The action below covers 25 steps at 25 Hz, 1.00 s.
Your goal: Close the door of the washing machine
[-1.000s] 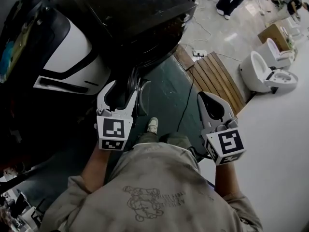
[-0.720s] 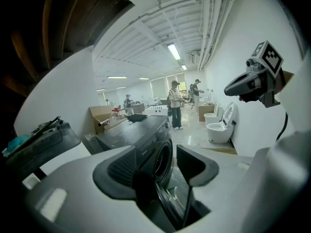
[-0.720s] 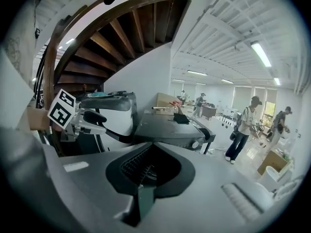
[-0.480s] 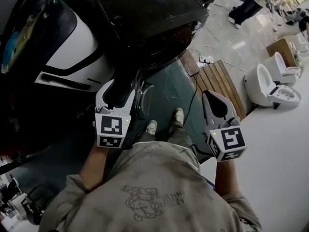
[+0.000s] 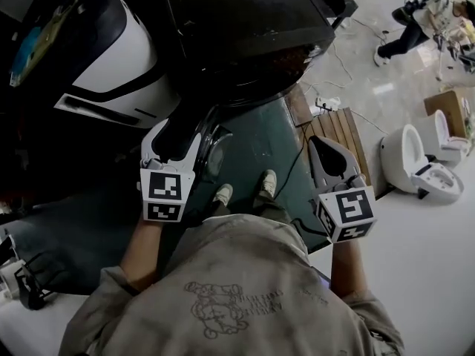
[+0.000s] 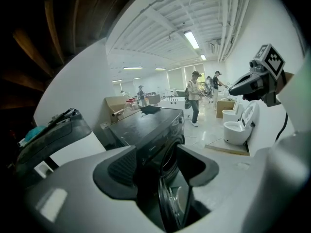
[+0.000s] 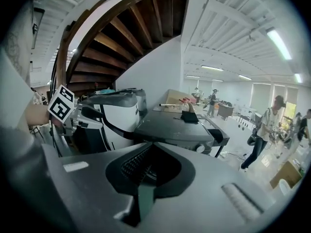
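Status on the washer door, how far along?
Done: only the approach. The door stands swung out from the washing machine, so it is not closed.
In hand: the left gripper has its jaws apart with the door's edge between them, not clamped.
The right gripper is shut on nothing, off to the side.
Left: push the door onto the drum opening until it latches.

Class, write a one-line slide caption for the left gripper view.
Left gripper, fingers apart, straddling the edge of the open door of the dark washing machine.
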Each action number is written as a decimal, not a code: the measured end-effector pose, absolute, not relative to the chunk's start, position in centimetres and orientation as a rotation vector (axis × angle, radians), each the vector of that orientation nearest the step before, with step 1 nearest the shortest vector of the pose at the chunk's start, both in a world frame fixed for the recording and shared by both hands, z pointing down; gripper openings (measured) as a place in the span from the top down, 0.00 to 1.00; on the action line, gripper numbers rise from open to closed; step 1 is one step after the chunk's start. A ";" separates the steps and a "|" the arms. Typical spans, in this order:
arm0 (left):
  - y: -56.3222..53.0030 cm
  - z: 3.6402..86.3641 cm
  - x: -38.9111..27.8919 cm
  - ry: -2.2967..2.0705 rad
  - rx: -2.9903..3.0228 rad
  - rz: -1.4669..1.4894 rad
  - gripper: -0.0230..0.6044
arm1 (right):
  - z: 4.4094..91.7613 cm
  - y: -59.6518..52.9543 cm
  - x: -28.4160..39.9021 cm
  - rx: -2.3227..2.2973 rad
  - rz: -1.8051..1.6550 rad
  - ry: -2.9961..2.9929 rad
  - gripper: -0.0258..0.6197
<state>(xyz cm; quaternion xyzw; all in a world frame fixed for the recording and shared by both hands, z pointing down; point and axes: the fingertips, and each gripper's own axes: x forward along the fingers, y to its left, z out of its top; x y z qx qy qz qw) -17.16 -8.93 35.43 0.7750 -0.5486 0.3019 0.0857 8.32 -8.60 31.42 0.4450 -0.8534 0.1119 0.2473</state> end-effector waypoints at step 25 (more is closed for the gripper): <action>-6.4 41.1 -19.5 -1.844 1.862 0.860 0.57 | 37.4 -14.7 5.4 0.714 0.328 -2.445 0.92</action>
